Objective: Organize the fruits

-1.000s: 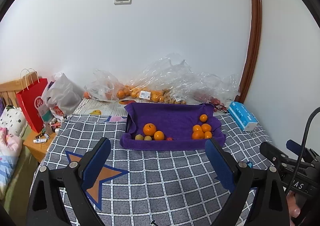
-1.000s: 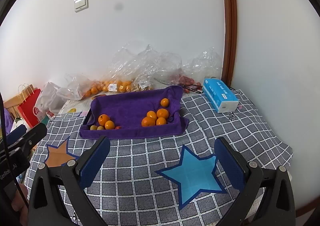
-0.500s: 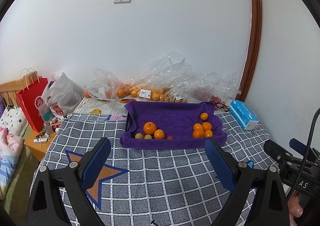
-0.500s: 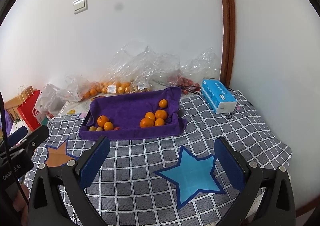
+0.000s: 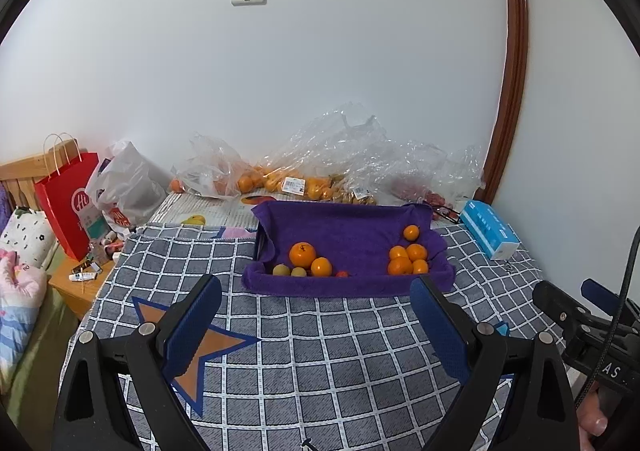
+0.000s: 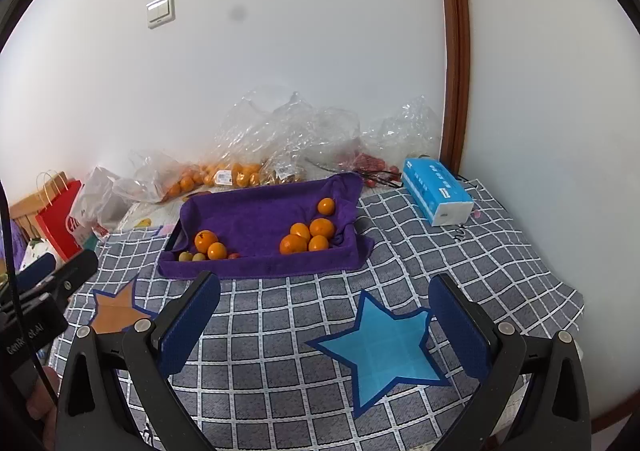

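Here the oranges [image 5: 408, 255] sit in two clusters inside the purple-towelled tray [image 5: 352, 287] at the far middle of the checked cloth [image 5: 320, 351]. Clear fruit bags [image 5: 288, 179] crowd the wall behind; their contents blur. A blue tissue box [image 6: 436, 191] lies right. Left gripper [image 5: 316, 315] and right gripper [image 6: 324, 315] hang near, jaws apart, empty.

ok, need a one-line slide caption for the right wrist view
Open right hand-held gripper above a checked cloth, facing a purple towel-lined tray with two clusters of oranges.
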`<act>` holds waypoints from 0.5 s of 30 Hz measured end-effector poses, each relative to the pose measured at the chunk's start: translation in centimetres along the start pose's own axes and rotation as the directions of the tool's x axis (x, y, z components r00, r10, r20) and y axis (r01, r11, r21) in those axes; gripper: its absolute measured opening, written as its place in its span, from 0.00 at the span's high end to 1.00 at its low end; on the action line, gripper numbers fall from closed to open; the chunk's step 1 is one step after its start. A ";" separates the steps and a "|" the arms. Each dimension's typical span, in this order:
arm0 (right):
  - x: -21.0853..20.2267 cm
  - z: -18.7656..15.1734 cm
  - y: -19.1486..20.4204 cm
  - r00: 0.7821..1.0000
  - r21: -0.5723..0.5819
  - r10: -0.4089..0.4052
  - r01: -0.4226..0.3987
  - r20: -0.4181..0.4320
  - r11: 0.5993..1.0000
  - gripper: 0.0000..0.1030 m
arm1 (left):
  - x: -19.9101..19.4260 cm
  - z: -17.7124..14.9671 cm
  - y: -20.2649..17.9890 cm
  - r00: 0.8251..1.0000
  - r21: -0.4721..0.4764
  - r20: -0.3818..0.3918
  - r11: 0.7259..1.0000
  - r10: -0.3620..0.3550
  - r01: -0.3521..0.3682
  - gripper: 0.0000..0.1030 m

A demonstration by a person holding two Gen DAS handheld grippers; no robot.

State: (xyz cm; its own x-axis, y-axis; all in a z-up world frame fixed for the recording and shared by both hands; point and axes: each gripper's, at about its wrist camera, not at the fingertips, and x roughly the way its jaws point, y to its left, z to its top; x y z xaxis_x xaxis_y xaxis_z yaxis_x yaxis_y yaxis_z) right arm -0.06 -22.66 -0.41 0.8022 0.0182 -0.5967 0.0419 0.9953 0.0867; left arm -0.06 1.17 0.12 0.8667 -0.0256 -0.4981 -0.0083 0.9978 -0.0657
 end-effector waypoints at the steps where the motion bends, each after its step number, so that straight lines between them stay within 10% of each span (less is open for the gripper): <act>1: 0.0 0.0 0.0 1.000 -0.002 -0.001 0.001 -0.002 1.000 0.01 | 0.0 0.0 0.0 1.000 -0.003 0.001 1.000 -0.003 0.003 0.07; 15: 0.8 -0.3 0.6 1.000 -0.022 0.012 -0.012 -0.011 1.000 0.01 | 0.2 0.0 0.4 1.000 -0.009 0.017 1.000 0.001 -0.001 0.07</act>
